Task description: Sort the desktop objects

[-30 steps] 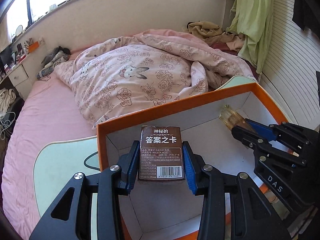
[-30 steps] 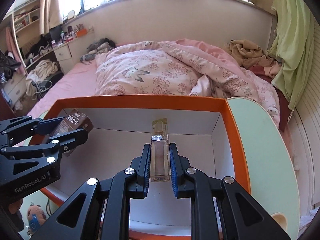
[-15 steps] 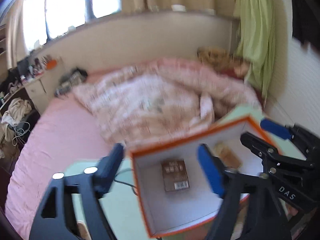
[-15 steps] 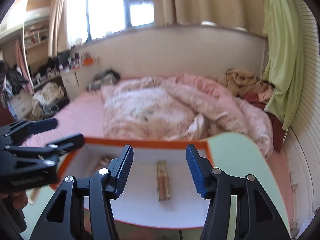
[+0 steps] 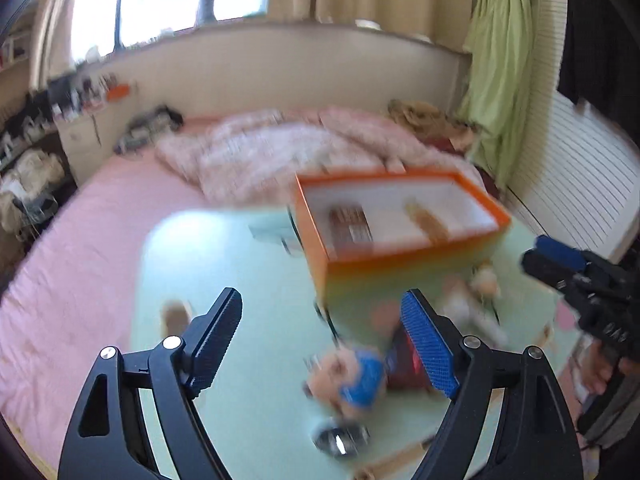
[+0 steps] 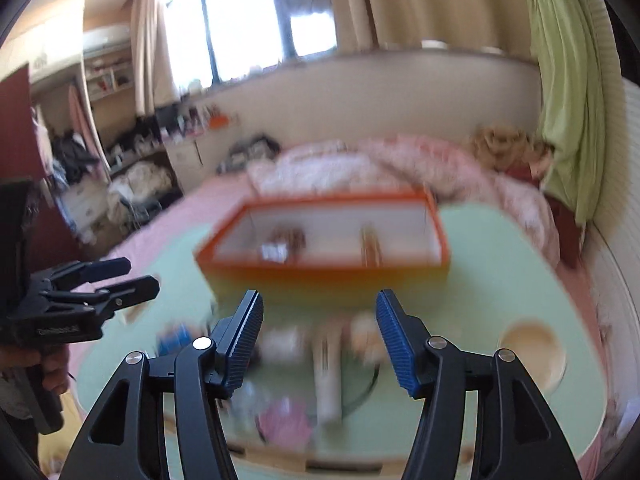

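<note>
An orange box (image 5: 316, 236) with a white inside stands on the pale green table (image 5: 248, 392); it also shows in the right wrist view (image 6: 328, 276). Inside lie a brown card pack (image 5: 350, 228) and a clear amber bottle (image 5: 426, 218). My left gripper (image 5: 324, 340) is open and empty, held back above the table's near part. My right gripper (image 6: 318, 332) is open and empty, in front of the box. Both views are blurred by motion.
Loose things lie on the table near me: a plush toy with a blue cap (image 5: 352, 376), a dark red item (image 5: 404, 364), a white tube (image 6: 328, 384), a pink item (image 6: 280, 420), a beige round dish (image 6: 532, 350). A pink bed (image 5: 80, 248) lies behind.
Both grippers let go of the card pack and the bottle inside the box, opened wide, and pulled back and up away from the box.
</note>
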The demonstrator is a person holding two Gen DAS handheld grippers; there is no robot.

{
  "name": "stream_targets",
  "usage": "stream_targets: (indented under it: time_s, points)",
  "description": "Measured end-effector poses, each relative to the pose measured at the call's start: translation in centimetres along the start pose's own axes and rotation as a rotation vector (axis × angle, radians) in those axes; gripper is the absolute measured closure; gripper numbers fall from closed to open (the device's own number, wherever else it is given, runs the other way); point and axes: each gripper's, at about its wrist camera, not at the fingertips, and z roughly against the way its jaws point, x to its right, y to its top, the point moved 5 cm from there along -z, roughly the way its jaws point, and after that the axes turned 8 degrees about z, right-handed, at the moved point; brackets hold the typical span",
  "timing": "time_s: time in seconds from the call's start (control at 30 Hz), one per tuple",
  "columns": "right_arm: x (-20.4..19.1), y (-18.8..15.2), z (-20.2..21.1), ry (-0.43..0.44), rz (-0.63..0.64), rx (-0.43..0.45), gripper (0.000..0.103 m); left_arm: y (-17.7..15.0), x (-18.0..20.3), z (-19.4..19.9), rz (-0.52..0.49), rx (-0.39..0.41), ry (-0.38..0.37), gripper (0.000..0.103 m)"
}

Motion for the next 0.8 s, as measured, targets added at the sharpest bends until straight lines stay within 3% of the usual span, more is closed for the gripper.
stream_targets:
  time_s: [0.2, 0.37, 0.43, 0.5, 0.53, 0.8]
  points:
    - [-1.2, -4.0, -1.7, -0.011, 0.011, -0.094, 0.056, -2.7, 0.2, -2.4, 0.011, -0.040, 0.071, 0.021]
    - [-2.2, -7.3, -3.1, -0.021, 0.019, -0.172, 0.063, -3.6, 0.3, -3.9, 0.012, -0.077, 0.064, 0.022]
    - [-2.1, -7.6, -3.5, -0.032, 0.030, -0.190, 0.068, -3.8, 0.3, -4.4, 0.003, -0.086, 0.067, 0.033]
    - [-2.1, -8.0, -3.9, -0.043, 0.050, -0.211, 0.083, -4.1, 0.6, -4.7, -0.026, -0.079, 0.080, 0.048]
    - [-2.2, -8.2, -3.9, -0.054, 0.067, -0.205, 0.084, -4.3, 0.7, -4.9, -0.041, -0.075, 0.087, 0.051]
    - [-1.8, -8.0, -2.9, -0.026, 0.042, -0.160, 0.085, -3.3, -0.3, -3.8, 0.019, -0.051, 0.039, 0.054]
